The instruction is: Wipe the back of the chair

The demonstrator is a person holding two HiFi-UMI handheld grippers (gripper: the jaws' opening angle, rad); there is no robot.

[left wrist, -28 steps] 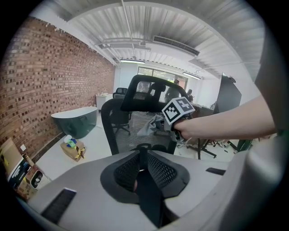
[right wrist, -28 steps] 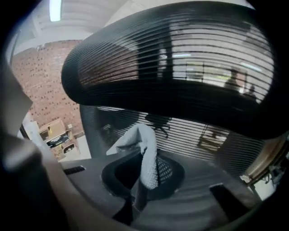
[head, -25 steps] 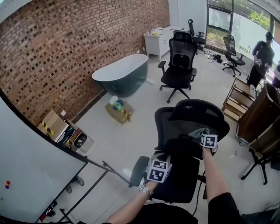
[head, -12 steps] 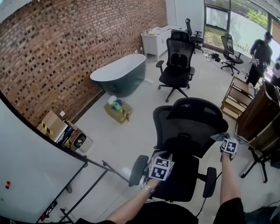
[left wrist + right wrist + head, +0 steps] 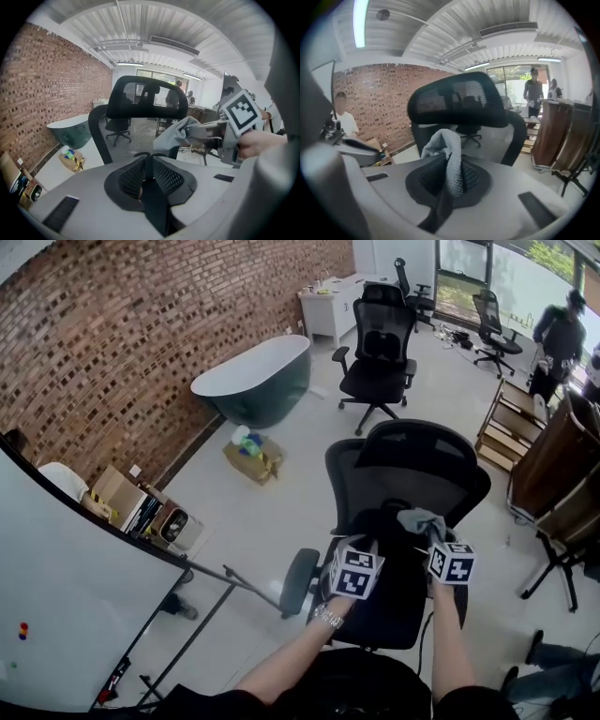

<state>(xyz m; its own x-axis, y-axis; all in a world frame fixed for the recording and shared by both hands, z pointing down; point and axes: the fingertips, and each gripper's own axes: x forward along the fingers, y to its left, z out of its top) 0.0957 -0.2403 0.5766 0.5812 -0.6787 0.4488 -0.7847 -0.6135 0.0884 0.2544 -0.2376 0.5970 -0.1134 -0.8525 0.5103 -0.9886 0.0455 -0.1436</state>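
A black mesh office chair (image 5: 403, 474) stands right in front of me; its headrest (image 5: 145, 96) fills the left gripper view and also shows in the right gripper view (image 5: 454, 101). My right gripper (image 5: 433, 536) is shut on a grey cloth (image 5: 420, 520), held against the lower middle of the chair's back. The cloth (image 5: 447, 154) bunches up between its jaws. My left gripper (image 5: 364, 545) is shut and holds nothing, just left of the cloth near the chair's lower back. From the left gripper (image 5: 150, 161) I see the cloth (image 5: 180, 133) held at the right.
A whiteboard (image 5: 66, 606) on a wheeled stand (image 5: 225, 579) is at my left. A bathtub (image 5: 251, 381), a floor box (image 5: 251, 457) and another black chair (image 5: 380, 343) lie beyond. Wooden shelving (image 5: 553, 474) stands at right; people (image 5: 555, 329) are far right.
The right gripper with the cloth swept out to the chair back's right edge, then came back to the lower middle. The left gripper stayed about where it was.
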